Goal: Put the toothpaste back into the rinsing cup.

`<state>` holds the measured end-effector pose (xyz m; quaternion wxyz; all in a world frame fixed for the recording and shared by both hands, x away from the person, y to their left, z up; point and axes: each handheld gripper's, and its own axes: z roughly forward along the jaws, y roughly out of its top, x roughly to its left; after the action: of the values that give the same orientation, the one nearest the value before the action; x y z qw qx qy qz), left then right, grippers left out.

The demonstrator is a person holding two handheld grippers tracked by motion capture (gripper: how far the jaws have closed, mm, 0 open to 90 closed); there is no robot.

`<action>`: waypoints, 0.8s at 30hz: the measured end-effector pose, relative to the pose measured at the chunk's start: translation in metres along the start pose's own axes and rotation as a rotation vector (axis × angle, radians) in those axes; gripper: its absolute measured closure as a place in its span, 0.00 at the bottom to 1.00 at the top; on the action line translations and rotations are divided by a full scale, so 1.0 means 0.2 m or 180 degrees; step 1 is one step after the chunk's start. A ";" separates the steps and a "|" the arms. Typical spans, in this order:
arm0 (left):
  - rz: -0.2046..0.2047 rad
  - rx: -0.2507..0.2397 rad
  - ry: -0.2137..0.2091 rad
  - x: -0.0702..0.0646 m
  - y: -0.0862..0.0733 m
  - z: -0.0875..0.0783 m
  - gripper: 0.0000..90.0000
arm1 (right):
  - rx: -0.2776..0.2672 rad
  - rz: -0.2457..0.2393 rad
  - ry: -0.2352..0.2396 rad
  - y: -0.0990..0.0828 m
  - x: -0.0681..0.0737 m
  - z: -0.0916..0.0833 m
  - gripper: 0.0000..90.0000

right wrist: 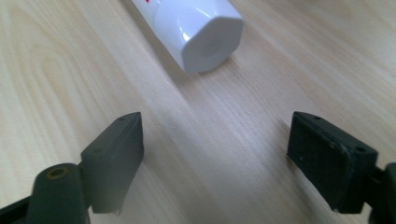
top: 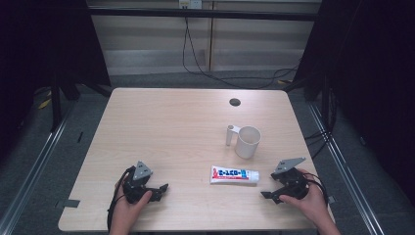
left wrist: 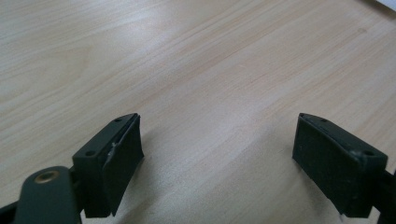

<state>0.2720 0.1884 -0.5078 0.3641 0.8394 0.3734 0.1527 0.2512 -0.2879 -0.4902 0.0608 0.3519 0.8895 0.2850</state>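
On the pale wooden counter [top: 161, 127], toward five o'clock from its middle in the high view, lies a white toothpaste tube [top: 234, 175], flat on its side, its length running from nine o'clock to three o'clock, with the cap end at three o'clock. Just beyond it, toward twelve o'clock, stands a white mug [top: 247, 141], upright, its handle turned toward ten o'clock; mug and tube are near each other but apart. A small dark round hole [top: 235, 102] sits in the counter farther off at twelve o'clock.

At the counter's near edge toward four o'clock, the right gripper [top: 268, 195] is held in the person's right hand [top: 308, 199], its tips pointing toward nine o'clock, at the tube's cap end, near it but not touching. In the right gripper view the two black jaws stand wide apart with bare wood between them, and the tube's white cap [right wrist: 212, 44] lies ahead at twelve o'clock, clear of both jaws. That gripper has nothing in its grasp.

Toward seven o'clock on the counter, the left gripper [top: 162, 187] is held in the left hand [top: 128, 208], tips pointing toward three o'clock, well apart from the tube. In the left gripper view its jaws are likewise spread wide over bare wood, with nothing held and nothing touched.
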 end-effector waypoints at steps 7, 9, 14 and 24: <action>0.0003 0.0005 0.0005 0.00 0.00 0.00 0.17 | 0.0241 -0.0176 0.0060 0.08 0.01 -0.02 0.24; 0.0003 -0.0001 0.0000 0.00 0.00 0.00 0.17 | 0.0298 -0.0187 0.0128 0.11 0.01 -0.02 0.24; -0.0001 0.0000 -0.0003 0.00 0.00 0.00 0.17 | 0.0414 -0.0300 0.0162 0.19 0.03 -0.03 0.24; 0.0002 0.0001 0.0001 0.00 0.00 0.00 0.17 | 0.0622 -0.0562 0.0119 0.29 0.05 -0.03 0.24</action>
<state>0.2720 0.1885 -0.5077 0.3639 0.8396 0.3733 0.1529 0.2761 -0.2488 -0.4519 0.0345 0.2711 0.9415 0.1971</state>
